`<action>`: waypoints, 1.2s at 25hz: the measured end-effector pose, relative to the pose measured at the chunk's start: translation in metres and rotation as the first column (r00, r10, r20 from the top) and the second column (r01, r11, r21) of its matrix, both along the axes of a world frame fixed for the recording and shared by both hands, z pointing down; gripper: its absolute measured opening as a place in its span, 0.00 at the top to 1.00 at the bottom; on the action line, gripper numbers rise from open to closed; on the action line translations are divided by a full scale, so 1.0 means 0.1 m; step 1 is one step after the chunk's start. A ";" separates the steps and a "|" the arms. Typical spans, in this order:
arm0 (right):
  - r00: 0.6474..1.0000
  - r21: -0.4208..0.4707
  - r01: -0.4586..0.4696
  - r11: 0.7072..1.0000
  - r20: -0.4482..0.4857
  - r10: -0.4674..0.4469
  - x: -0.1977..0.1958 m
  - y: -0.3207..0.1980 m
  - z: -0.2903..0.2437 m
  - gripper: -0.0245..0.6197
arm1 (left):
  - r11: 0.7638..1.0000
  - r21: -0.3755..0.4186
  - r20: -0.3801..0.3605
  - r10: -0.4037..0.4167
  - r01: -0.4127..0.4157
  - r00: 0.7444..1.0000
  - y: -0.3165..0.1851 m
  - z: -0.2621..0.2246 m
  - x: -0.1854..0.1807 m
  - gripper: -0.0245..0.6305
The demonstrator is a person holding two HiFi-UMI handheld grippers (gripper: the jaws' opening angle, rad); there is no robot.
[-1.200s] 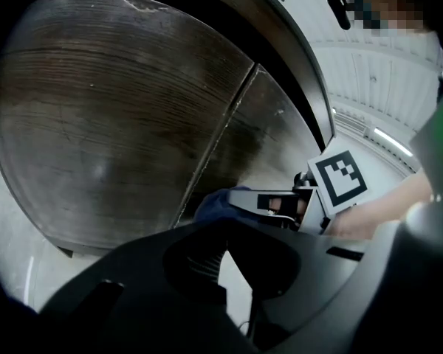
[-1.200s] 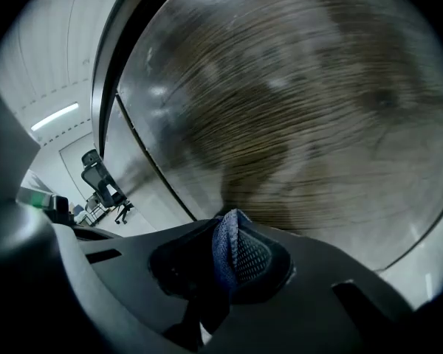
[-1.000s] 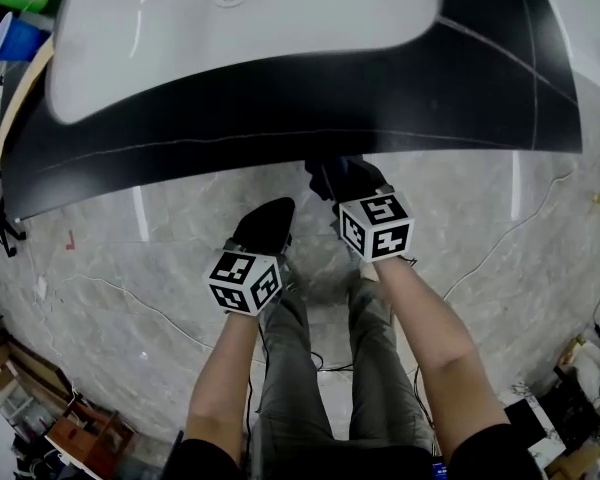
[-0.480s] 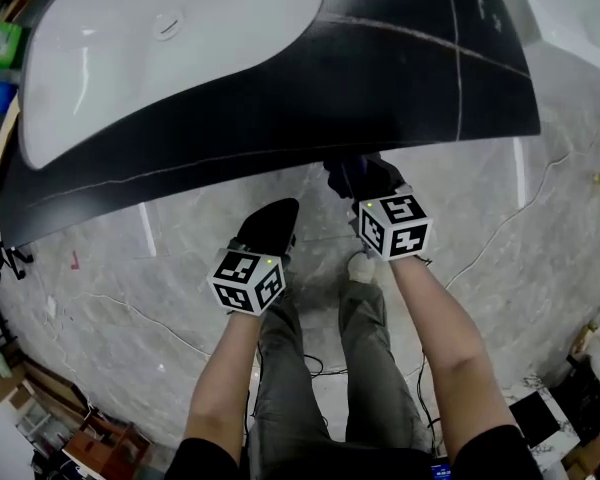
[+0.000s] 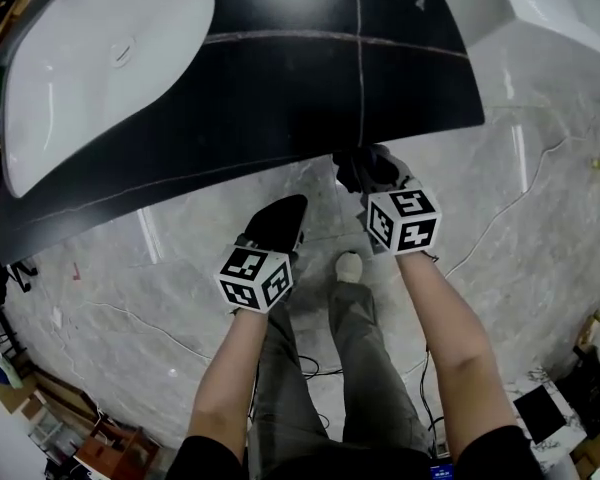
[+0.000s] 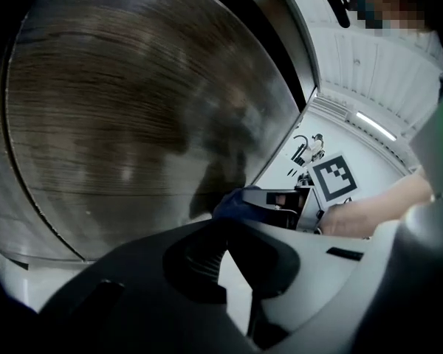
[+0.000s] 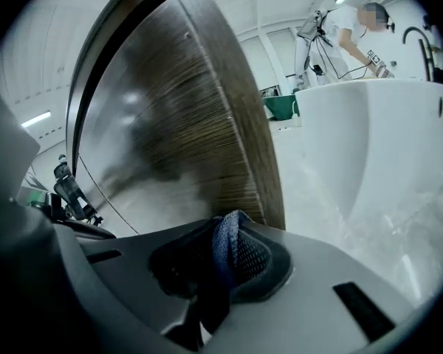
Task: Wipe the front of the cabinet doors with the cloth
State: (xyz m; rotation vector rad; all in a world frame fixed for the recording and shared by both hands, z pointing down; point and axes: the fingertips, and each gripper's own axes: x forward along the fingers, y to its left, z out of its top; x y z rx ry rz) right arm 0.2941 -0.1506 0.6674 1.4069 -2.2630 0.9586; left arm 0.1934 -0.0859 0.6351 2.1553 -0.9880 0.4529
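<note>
The dark wood-grain cabinet door (image 6: 133, 124) fills the left gripper view, and the door (image 7: 177, 116) also rises in front of the right gripper. In the head view it is hidden under the black countertop (image 5: 280, 98). My right gripper (image 5: 368, 171) is shut on a dark blue cloth (image 7: 232, 243), pressed close to the door near its right edge. From the left gripper view the cloth (image 6: 235, 200) shows against the door. My left gripper (image 5: 273, 220) sits lower left of the right one, close to the door, its jaws together with nothing in them.
A white basin (image 5: 90, 78) is set in the countertop. Grey marble floor (image 5: 110, 268) lies below, with my legs and a shoe (image 5: 349, 265). A large white tub (image 7: 369, 131) stands right of the cabinet. A person (image 7: 347, 28) works far off. Clutter lines the floor's lower left (image 5: 70, 428).
My right gripper has slid to the right along the cabinet front with the cloth, and the countertop has shifted left in the head view. The left gripper has hardly moved.
</note>
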 end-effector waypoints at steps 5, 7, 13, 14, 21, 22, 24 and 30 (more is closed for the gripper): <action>1.000 0.006 -0.015 1.000 -0.001 0.015 0.24 0.04 0.02 0.88 | 1.000 0.002 -0.008 0.021 -0.020 1.000 -0.01 0.02 0.27 0.95; 1.000 0.005 -0.022 1.000 0.002 0.022 0.29 0.07 0.01 0.88 | 1.000 0.003 -0.009 0.027 -0.027 1.000 0.01 0.02 0.33 0.95; 1.000 0.024 -0.017 1.000 0.014 0.016 0.30 0.18 -0.16 0.88 | 0.999 0.014 -0.011 0.039 -0.038 0.999 0.06 -0.07 0.39 0.95; 1.000 0.026 -0.018 1.000 0.015 0.017 0.29 0.20 -0.19 0.88 | 0.999 0.014 -0.010 0.041 -0.041 0.999 0.08 -0.08 0.38 0.95; 0.999 0.028 -0.031 0.999 0.026 0.030 0.13 0.38 -0.40 0.88 | 0.999 0.016 -0.005 0.039 -0.039 0.999 0.14 -0.25 0.15 0.95; 0.999 0.025 -0.031 0.999 0.025 0.030 0.10 0.42 -0.42 0.88 | 0.999 0.018 -0.005 0.038 -0.038 0.999 0.15 -0.29 0.11 0.95; 0.999 0.017 -0.035 0.999 0.023 0.034 0.04 0.49 -0.47 0.88 | 0.999 0.021 -0.008 0.035 -0.035 0.999 0.18 -0.36 0.02 0.95; 0.998 0.013 -0.048 0.999 0.029 0.047 -0.17 0.62 -0.71 0.88 | 1.000 0.018 -0.019 0.000 0.000 1.000 0.31 -0.59 -0.31 0.95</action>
